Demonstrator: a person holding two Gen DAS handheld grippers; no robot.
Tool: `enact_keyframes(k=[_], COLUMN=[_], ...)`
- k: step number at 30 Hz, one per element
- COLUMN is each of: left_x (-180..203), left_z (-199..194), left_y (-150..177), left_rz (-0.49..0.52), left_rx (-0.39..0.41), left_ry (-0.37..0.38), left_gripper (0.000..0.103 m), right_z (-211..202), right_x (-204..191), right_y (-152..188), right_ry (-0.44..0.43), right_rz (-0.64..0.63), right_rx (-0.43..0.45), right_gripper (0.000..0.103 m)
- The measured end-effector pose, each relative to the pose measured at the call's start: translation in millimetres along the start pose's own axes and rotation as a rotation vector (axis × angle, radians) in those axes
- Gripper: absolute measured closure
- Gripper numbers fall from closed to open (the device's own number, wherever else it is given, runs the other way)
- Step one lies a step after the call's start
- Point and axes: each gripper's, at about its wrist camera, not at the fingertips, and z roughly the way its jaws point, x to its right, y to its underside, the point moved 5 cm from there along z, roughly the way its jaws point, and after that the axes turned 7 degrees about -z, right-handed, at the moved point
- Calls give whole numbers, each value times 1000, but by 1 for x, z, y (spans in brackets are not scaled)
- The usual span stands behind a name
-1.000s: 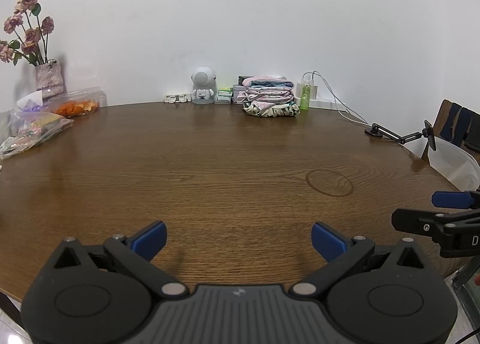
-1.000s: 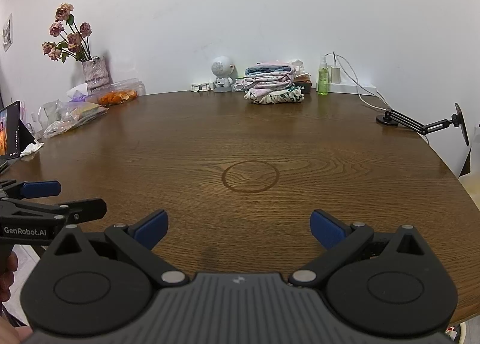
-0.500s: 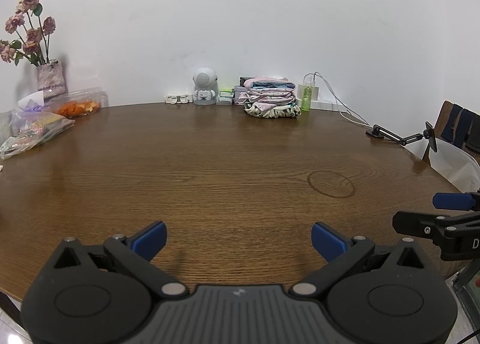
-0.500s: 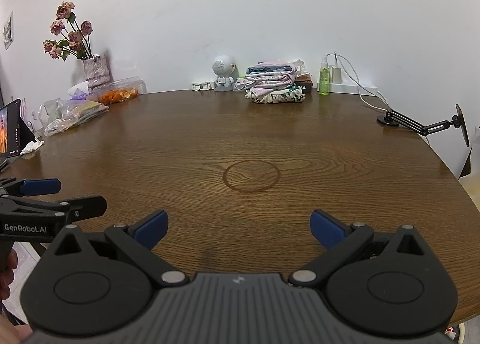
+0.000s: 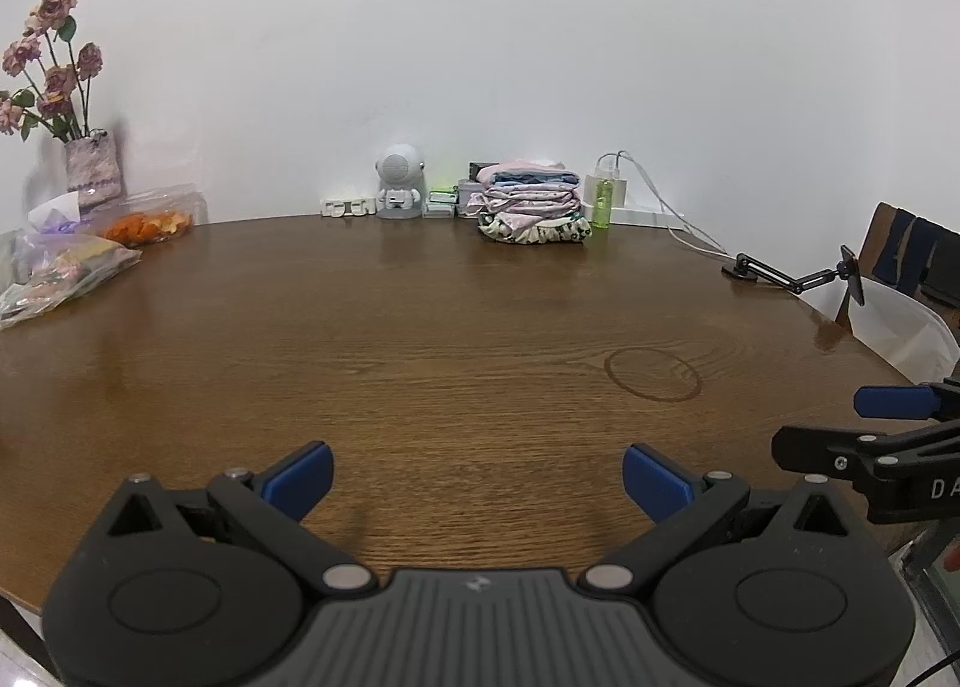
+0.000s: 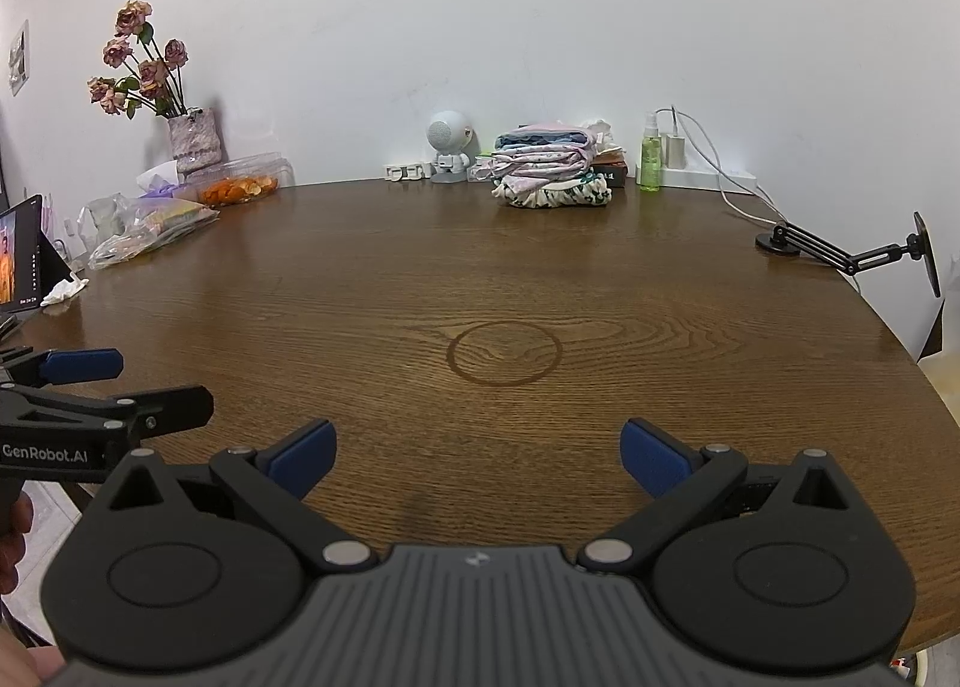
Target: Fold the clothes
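Both claws hang side by side over the near edge of the wooden surface (image 5: pixel 420 339), the left claw (image 5: pixel 477 474) and right claw (image 6: pixel 477 450) each spread wide, gripping nothing. The stack of folded clothes (image 6: pixel 549 171) sits at the far edge, beside a green spray bottle (image 6: pixel 649 162).

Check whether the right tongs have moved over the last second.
No, not noticeably: in the right wrist view the ring mark sits in the same spot ahead of the open right tongs as before.

Right hand-held gripper (image 5: pixel 900 423) and chair (image 5: pixel 912 261) cut by frame edge
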Motion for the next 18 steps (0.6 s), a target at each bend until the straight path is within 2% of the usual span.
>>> enact_keyframes(k=[2,7,14,18], left_x=[-1,-5,-7,-6], left_z=[-1,-1,-1,1], left_y=[-1,-2,-2,0], left_rz=[-3,-33,-79,-72], left_rx=[6,9,-11,-17], left_ry=[0,-59,9,-5], left_gripper=[0,0,0,0], right_z=[0,0,1,2], right_x=[0,0,0,0], right_y=[0,0,0,0], right_ry=[-1,-1,-5,-6], right_rz=[0,0,-1,-1], right_rx=[0,-2,-5,-8], right_gripper=[0,0,0,0])
